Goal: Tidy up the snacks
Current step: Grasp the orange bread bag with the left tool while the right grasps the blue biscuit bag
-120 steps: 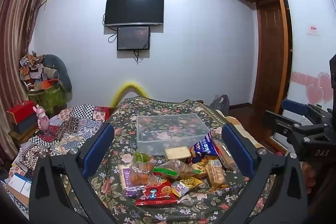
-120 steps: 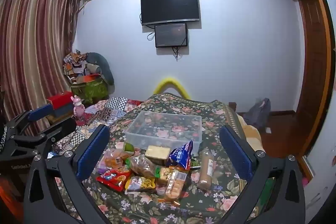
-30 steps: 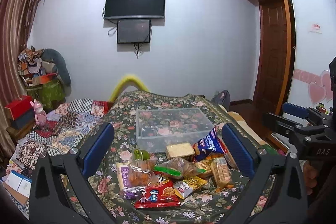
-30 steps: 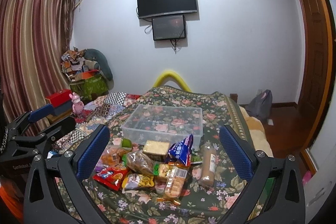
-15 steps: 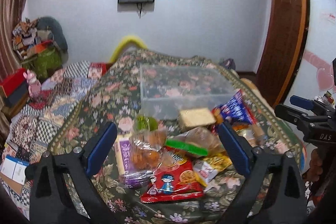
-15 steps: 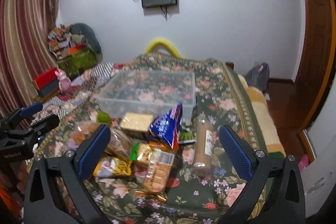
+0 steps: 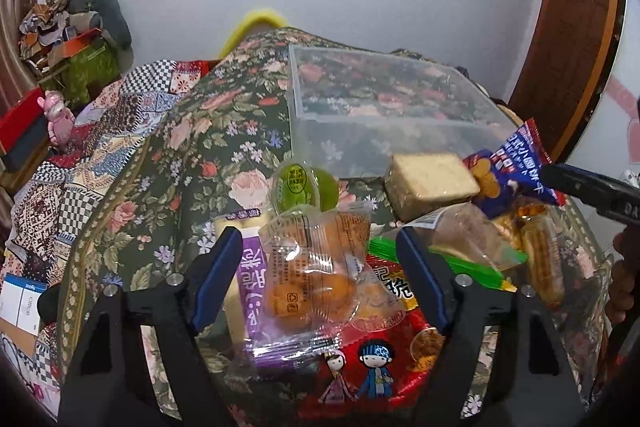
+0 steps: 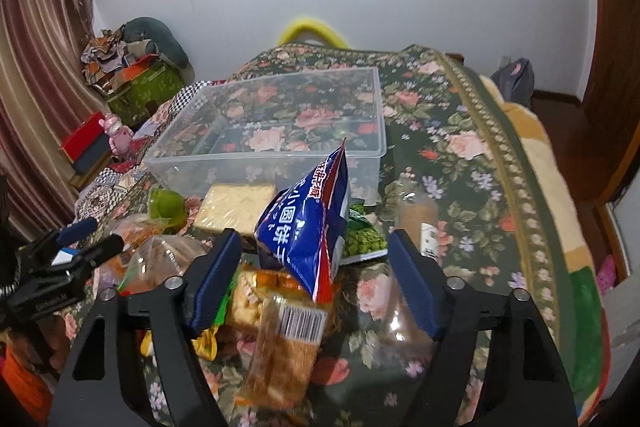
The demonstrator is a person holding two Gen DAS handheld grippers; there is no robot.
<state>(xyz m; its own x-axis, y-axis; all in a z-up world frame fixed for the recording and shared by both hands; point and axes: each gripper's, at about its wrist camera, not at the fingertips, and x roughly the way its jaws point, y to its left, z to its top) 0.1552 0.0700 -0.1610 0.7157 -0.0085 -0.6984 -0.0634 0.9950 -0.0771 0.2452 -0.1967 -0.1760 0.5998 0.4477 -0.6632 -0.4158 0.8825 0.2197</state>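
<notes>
A pile of snack packets lies on a floral cloth in front of an empty clear plastic box (image 7: 384, 115) (image 8: 280, 131). My left gripper (image 7: 320, 277) is open, its fingers either side of a clear bag of orange cakes (image 7: 312, 279) lying over a purple packet (image 7: 252, 275) and a red packet (image 7: 372, 367). My right gripper (image 8: 314, 277) is open around the lower end of an upright blue bag (image 8: 308, 223), above a cracker packet (image 8: 288, 343). A green jelly cup (image 7: 304, 187) and a wrapped cake slab (image 7: 428, 183) (image 8: 236, 203) lie near the box.
A brown tube packet (image 8: 420, 219) and a bag of green peas (image 8: 362, 239) lie right of the blue bag. The other gripper shows at the left edge (image 8: 60, 267) and right edge (image 7: 592, 187). Boxes and a pink toy (image 7: 60, 119) sit at the left.
Both grippers have tilted down and come in close over the snack pile. The left now straddles the orange cake bag, the right the blue bag. Both stay open.
</notes>
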